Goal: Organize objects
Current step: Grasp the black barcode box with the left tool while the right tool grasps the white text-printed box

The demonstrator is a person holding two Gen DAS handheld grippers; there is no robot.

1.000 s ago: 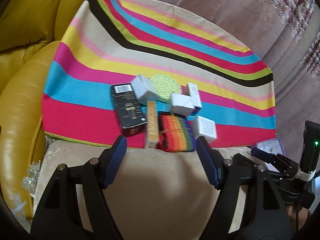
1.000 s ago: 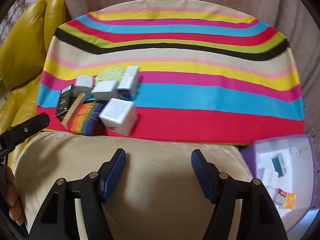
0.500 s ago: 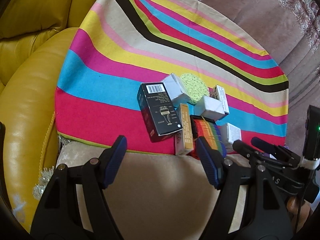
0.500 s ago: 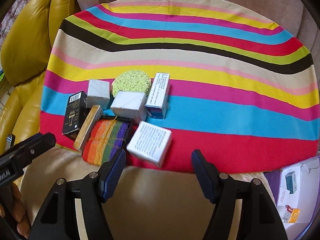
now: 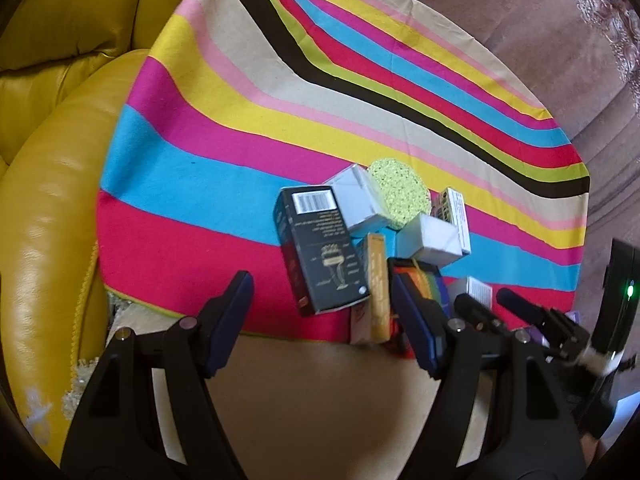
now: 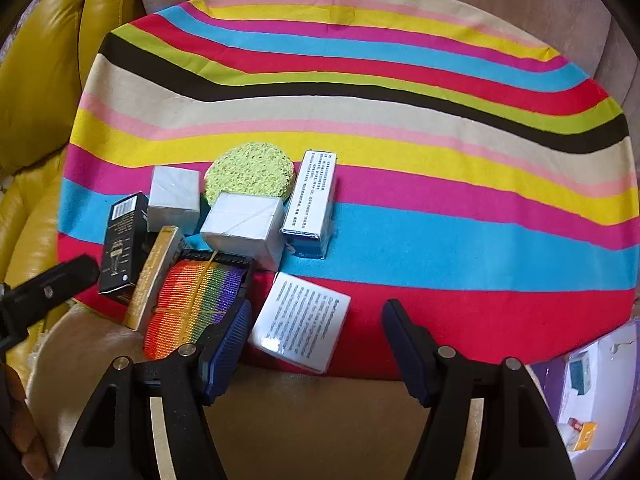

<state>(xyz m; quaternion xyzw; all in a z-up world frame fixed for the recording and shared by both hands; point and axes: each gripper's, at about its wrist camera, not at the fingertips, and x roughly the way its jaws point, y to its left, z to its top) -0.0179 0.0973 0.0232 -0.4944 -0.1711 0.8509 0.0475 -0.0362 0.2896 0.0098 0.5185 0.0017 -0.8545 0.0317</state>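
A cluster of objects lies on a striped cloth [image 6: 400, 128]: a black box [image 5: 320, 248] [image 6: 120, 244], a slim gold box [image 5: 378, 284] [image 6: 154, 276], a rainbow-striped pouch [image 6: 192, 300], a green round sponge [image 6: 250, 170] [image 5: 398, 192], two grey cubes [image 6: 174, 196] [image 6: 244, 224], a blue-and-white box [image 6: 312, 200] and a white printed box [image 6: 302, 320]. My left gripper [image 5: 324, 320] is open, its fingers on either side of the black box's near end. My right gripper [image 6: 316, 344] is open around the white printed box.
A yellow leather sofa [image 5: 48, 200] borders the left side. A purple-rimmed bin [image 6: 596, 396] with small packets sits at the lower right. A beige cushion [image 6: 312, 420] lies under both grippers. The far half of the cloth holds nothing.
Both grippers have moved forward toward the cluster. The left one shifted so the black box sits between its fingers; the right one closed in on the white printed box.
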